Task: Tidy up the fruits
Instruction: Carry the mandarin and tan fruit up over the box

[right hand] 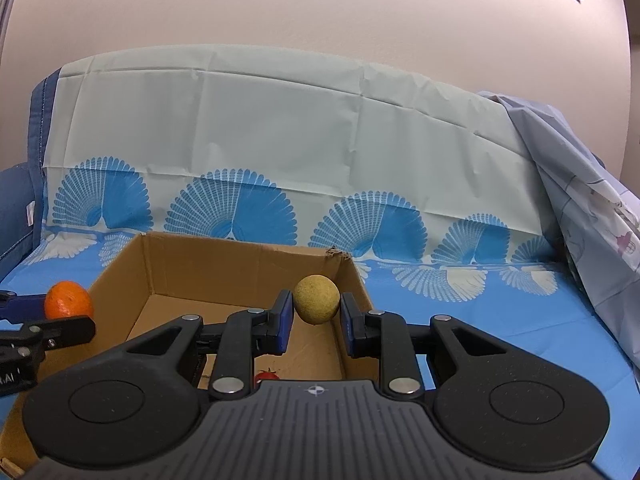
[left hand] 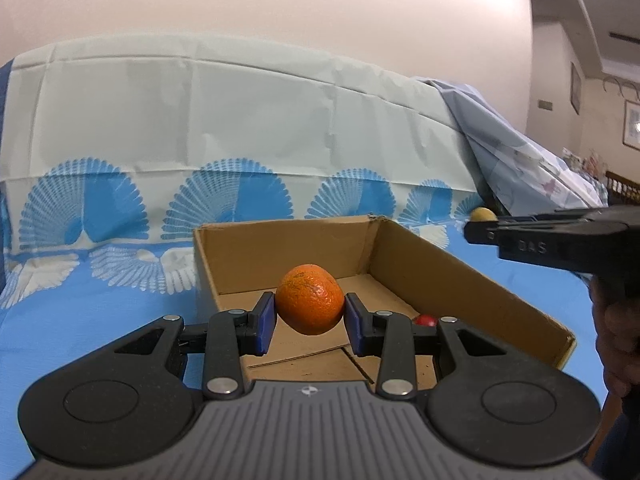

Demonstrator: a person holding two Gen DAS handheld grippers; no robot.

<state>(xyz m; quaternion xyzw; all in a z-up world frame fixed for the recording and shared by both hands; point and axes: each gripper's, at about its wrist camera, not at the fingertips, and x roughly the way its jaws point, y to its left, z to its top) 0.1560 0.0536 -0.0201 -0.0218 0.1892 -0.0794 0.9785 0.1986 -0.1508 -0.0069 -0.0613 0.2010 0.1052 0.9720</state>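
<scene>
My left gripper (left hand: 310, 312) is shut on an orange (left hand: 310, 298) and holds it above the near left part of an open cardboard box (left hand: 460, 280). My right gripper (right hand: 316, 314) is shut on a round yellow fruit (right hand: 317, 299) and holds it above the right side of the same box (right hand: 120, 272). A small red fruit (left hand: 425, 321) lies on the box floor; it also shows in the right wrist view (right hand: 267, 376). The orange (right hand: 68, 299) and the left gripper's fingers (right hand: 24, 304) show at the left edge of the right wrist view. The yellow fruit (left hand: 482, 215) shows beyond the right gripper in the left wrist view.
The box stands on a blue cloth (right hand: 500, 320) with a white and blue fan pattern that runs up a backrest (right hand: 280, 140). A pale blue sheet (right hand: 592, 208) hangs at the right. A dark blue cushion (right hand: 16, 208) sits at the left.
</scene>
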